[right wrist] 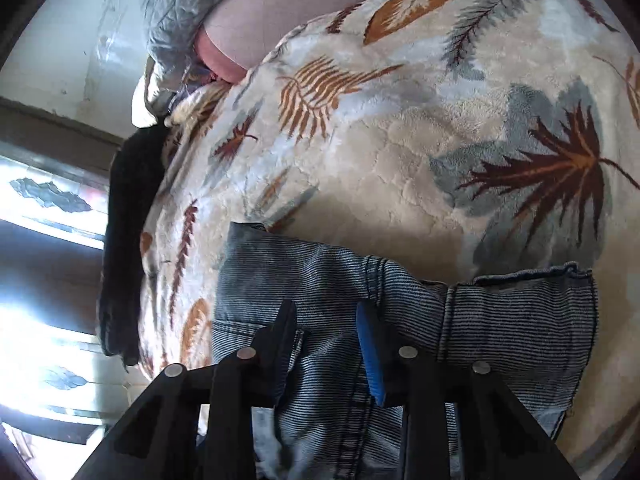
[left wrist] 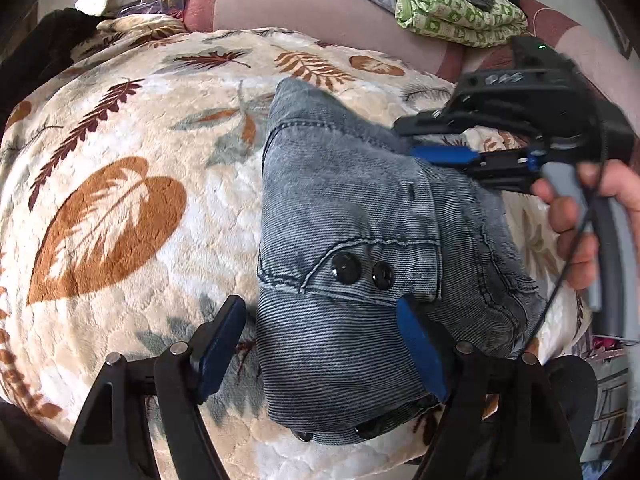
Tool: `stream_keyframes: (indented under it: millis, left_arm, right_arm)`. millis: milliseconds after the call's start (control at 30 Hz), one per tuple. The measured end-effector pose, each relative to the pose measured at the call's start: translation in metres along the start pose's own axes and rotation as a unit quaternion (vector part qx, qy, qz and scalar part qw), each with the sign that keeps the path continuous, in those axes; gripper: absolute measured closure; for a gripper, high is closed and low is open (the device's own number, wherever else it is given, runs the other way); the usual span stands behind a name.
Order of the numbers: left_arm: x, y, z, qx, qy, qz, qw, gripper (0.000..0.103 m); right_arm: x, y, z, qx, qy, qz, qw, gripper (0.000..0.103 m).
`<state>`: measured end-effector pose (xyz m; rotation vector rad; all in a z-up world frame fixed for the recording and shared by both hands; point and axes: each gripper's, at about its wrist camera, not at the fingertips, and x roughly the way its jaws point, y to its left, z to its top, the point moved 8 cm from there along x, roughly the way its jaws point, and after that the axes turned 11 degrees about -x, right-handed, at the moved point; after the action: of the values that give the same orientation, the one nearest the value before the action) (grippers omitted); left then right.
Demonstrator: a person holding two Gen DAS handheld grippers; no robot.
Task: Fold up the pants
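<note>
Faded blue denim pants [left wrist: 352, 216] lie folded on the leaf-patterned fleece blanket [left wrist: 120, 200]; left hand-held gripper [left wrist: 320, 340] spread wide, right hand-held gripper [right wrist: 328, 344] seemingly parted, pinching nothing.

Folded jeans [left wrist: 344, 248] lay on the leaf-patterned blanket [left wrist: 120, 208]; crumpled clothes [left wrist: 452, 8] sat well behind them.

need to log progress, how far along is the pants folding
Mostly done: the jeans lie as a compact folded bundle on the leaf-print blanket. In hand: the left gripper stands open over the near edge, and the right gripper hovers over the far side, gripping nothing. Left: perhaps tidying the loose hem.
</note>
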<state>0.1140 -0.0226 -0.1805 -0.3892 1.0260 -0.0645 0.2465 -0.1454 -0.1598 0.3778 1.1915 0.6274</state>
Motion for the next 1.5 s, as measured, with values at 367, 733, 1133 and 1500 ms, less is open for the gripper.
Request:
stream_keyframes:
  millis: [367, 733, 1133, 1500]
  left_arm:
    - [-0.001, 0.003, 0.0, 0.026, 0.01, 0.045, 0.9986, 0.023]
    - [-0.016, -0.006, -0.032, 0.054, -0.002, 0.034, 0.998, 0.019]
    - [-0.02, -0.01, -0.033, 0.057, 0.0, 0.042, 0.9975, 0.017]
    - [-0.032, -0.009, -0.019, 0.067, -0.028, 0.071, 0.9948, 0.017]
  right_arm:
    - [-0.042, -0.027, -0.098, 0.015, -0.034, 0.018, 0.999, 0.033]
    - [-0.058, -0.023, -0.149, 0.085, -0.072, 0.113, 0.987, 0.03]
    - [-0.059, -0.01, -0.156, 0.084, -0.09, 0.137, 0.983, 0.028]
    - [-0.063, -0.017, -0.15, 0.042, -0.067, 0.051, 0.996, 0.025]
